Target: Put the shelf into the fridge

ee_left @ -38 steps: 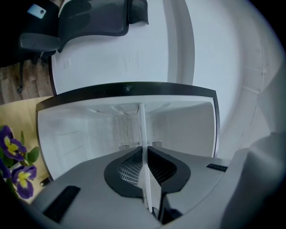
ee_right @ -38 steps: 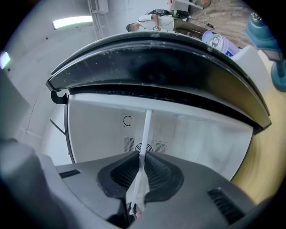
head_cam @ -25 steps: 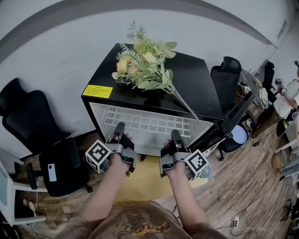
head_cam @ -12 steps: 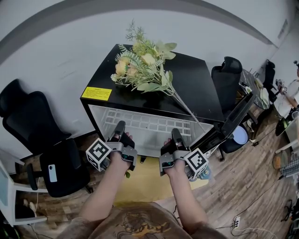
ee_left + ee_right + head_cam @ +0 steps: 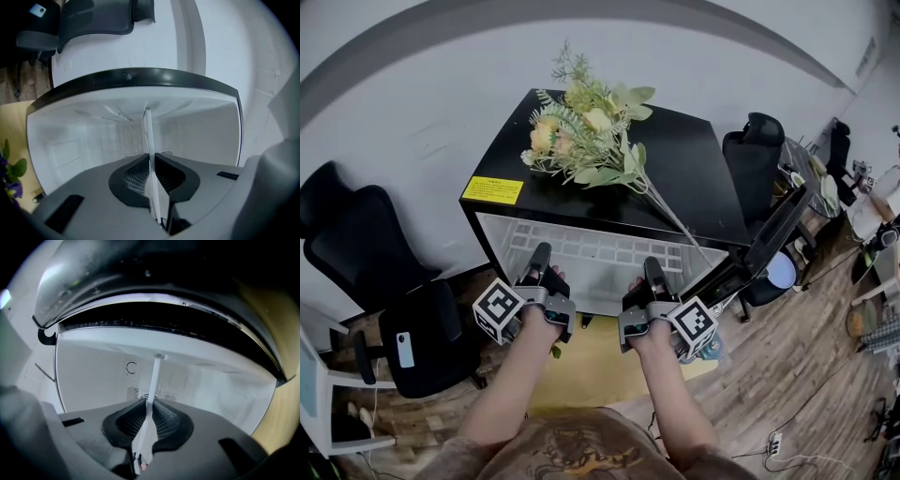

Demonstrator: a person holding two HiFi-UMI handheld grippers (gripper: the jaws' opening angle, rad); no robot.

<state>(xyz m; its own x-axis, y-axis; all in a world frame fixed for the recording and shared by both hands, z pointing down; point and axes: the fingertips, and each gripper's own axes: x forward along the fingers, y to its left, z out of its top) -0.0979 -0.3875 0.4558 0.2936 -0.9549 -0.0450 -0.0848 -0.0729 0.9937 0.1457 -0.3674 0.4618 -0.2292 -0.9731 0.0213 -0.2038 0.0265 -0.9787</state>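
One shelf (image 5: 598, 246), mostly inside the open fridge (image 5: 694, 169). My tools cover its front edge. Both gripper views show it edge-on only, so I can't make out the grid there. Two grippers: my left gripper (image 5: 540, 255) and right gripper (image 5: 651, 266) each pinch that front edge, jaws pressed on the thin white strip. One bouquet (image 5: 586, 131) lies on the fridge top. One yellow label (image 5: 494, 190), print too small to read.

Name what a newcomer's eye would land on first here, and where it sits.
A bunch of pale flowers lies on top of the black fridge. Below it, the left tool and right tool are each shut on the near edge of a white grid shelf, at the open front.
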